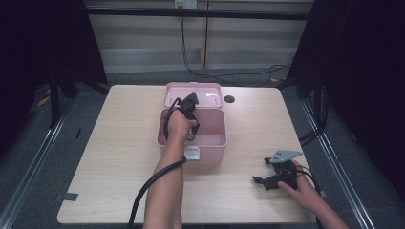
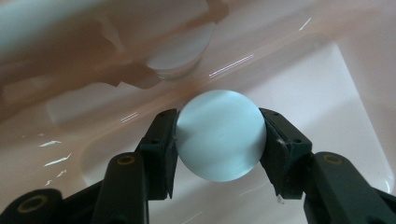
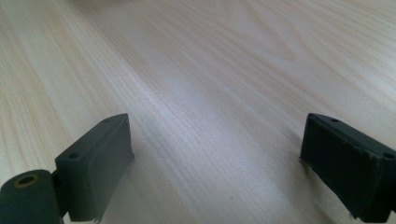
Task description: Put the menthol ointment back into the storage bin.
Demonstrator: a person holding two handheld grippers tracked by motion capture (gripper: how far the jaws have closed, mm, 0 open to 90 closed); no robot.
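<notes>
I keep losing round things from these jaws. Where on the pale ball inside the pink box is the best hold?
Across its widest middle, from above, as the left gripper has it: pads on opposite sides of the pale ball. The pink box is open upward only.

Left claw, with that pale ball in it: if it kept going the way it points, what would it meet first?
The left claw, shut on the pale ball, points down into the pink box. Going straight on, the ball would probably meet the box's floor first; how far off that is cannot be judged.
</notes>
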